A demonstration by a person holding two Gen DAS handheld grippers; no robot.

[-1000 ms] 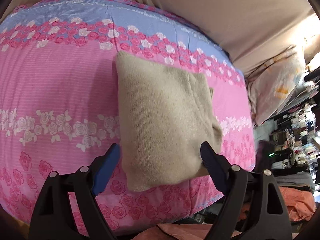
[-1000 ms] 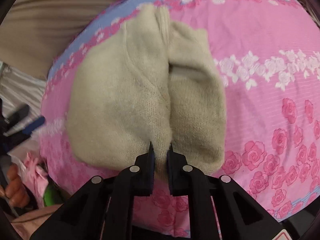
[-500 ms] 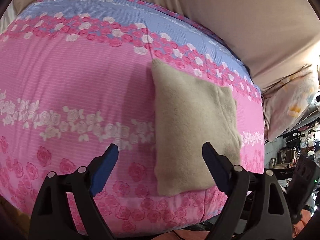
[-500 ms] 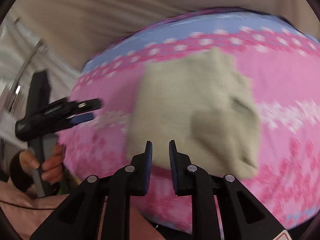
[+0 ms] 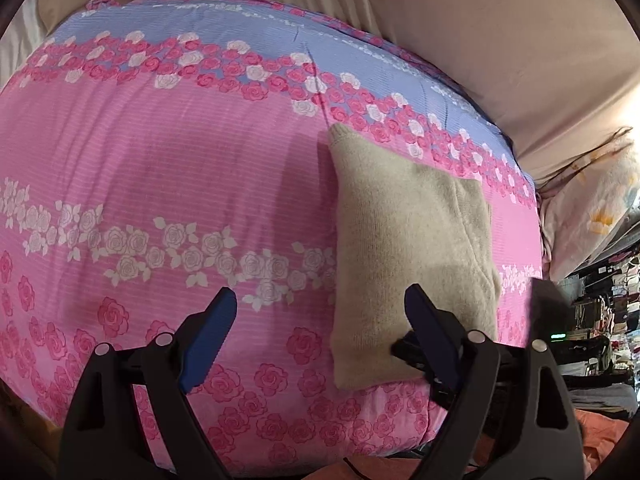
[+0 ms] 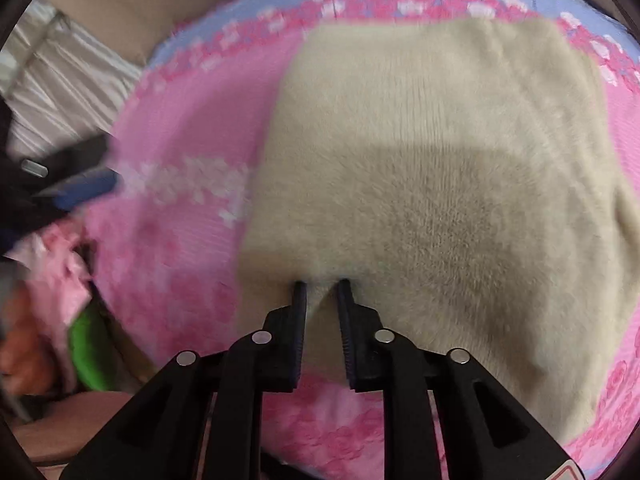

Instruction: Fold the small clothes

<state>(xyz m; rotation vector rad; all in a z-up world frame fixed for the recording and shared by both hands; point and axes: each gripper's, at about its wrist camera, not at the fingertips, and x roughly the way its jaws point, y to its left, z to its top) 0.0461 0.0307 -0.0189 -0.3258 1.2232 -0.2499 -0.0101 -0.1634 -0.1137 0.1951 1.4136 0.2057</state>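
Observation:
A beige knit garment [image 5: 404, 248] lies folded into a flat rectangle on the pink rose-print bedspread [image 5: 160, 184]. My left gripper [image 5: 320, 316] is open and empty, above the spread just left of the garment's near edge. In the right wrist view the garment [image 6: 440, 152] fills the middle. My right gripper [image 6: 321, 286] has its jaws narrowly apart, with the fingertips pressed against the garment's near edge and a bit of knit between them. The view is blurred.
A beige sheet [image 5: 500, 40] hangs behind the bed. A floral pillow [image 5: 592, 208] lies at the right, with cluttered shelves [image 5: 600, 312] beyond. The left gripper [image 6: 76, 184] and a hand show at the left of the right wrist view.
My right gripper let go of the garment's fold, pulled back, then came in again at the near edge. The garment now lies flat. My left gripper shifted left, still open.

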